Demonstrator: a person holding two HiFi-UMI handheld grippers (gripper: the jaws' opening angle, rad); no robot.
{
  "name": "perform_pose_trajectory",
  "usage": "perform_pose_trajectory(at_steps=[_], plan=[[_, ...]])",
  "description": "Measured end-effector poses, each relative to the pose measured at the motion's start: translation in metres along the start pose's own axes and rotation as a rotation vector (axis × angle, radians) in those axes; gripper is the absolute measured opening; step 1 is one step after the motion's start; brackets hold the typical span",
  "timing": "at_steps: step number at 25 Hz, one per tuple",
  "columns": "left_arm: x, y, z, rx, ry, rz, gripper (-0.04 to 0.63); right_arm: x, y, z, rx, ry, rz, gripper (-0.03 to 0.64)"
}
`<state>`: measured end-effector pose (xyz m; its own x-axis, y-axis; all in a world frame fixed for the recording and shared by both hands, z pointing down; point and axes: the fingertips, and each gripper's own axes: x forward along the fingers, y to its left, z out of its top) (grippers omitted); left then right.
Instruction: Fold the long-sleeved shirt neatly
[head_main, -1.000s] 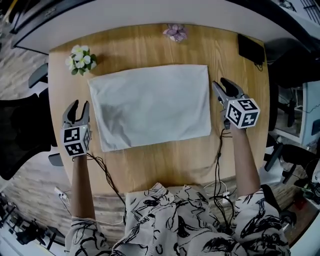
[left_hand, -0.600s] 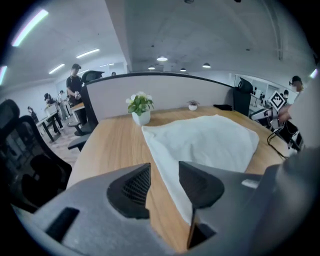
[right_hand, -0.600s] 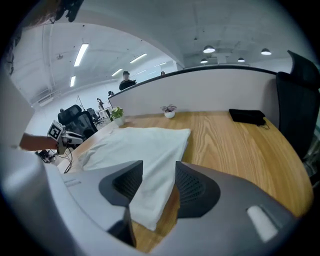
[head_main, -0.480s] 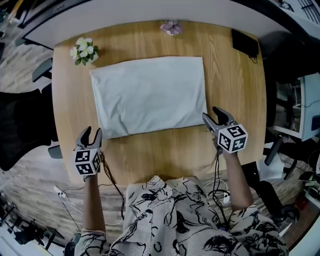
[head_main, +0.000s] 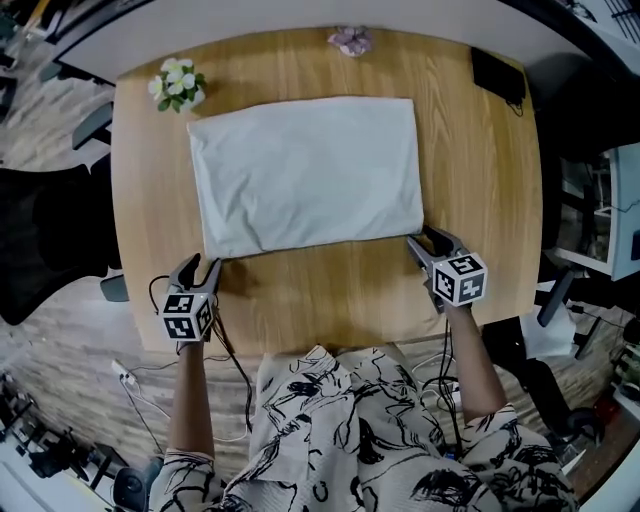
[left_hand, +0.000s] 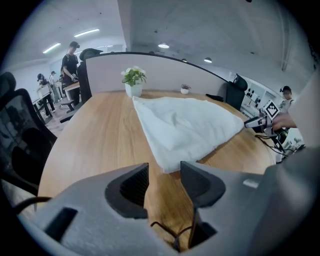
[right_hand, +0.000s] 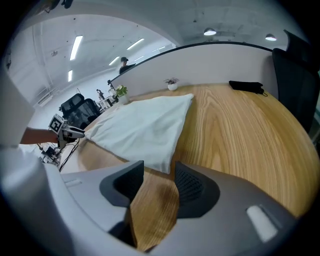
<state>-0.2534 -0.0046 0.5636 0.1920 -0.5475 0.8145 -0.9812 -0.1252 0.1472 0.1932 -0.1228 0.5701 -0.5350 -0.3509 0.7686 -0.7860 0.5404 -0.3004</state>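
The pale grey shirt (head_main: 305, 175) lies folded into a flat rectangle in the middle of the wooden table (head_main: 480, 180). My left gripper (head_main: 200, 266) sits at its near left corner. In the left gripper view that corner (left_hand: 167, 165) lies at the tips of the jaws (left_hand: 164, 172), which have just been opening and do not press on it. My right gripper (head_main: 421, 238) is at the near right corner. In the right gripper view the cloth corner (right_hand: 161, 165) reaches the jaw tips (right_hand: 156, 172); these jaws have just been closing a little and still stand apart from the cloth.
A pot of white flowers (head_main: 178, 83) stands at the far left and a small pink plant (head_main: 352, 40) at the far edge. A black object (head_main: 497, 75) lies at the far right. A dark chair (head_main: 40, 240) stands left of the table. Cables (head_main: 225, 350) hang over the near edge.
Both grippers have moved toward the near edge of the table, from beside the shirt's left and right sides down to its two near corners.
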Motion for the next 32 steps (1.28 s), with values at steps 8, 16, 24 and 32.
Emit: perform_pose_trajectory(at_steps=[8,16,24,32], plan=[[0.001,-0.005,-0.002,0.059,-0.006,-0.002,0.032,0.001,0.001,-0.002,-0.008,-0.033,-0.065,0.018],[-0.003,0.010,-0.010,0.023,0.029,0.066,0.025,-0.009,-0.019,-0.012,0.019,-0.005,-0.111,0.015],[0.001,0.020,-0.018,0.005,0.033,0.057,0.028,-0.005,-0.027,-0.018,0.036,-0.001,-0.126,0.014],[0.001,0.013,-0.024,0.002,-0.001,-0.054,0.067,-0.006,-0.027,-0.025,0.033,-0.001,-0.149,0.015]])
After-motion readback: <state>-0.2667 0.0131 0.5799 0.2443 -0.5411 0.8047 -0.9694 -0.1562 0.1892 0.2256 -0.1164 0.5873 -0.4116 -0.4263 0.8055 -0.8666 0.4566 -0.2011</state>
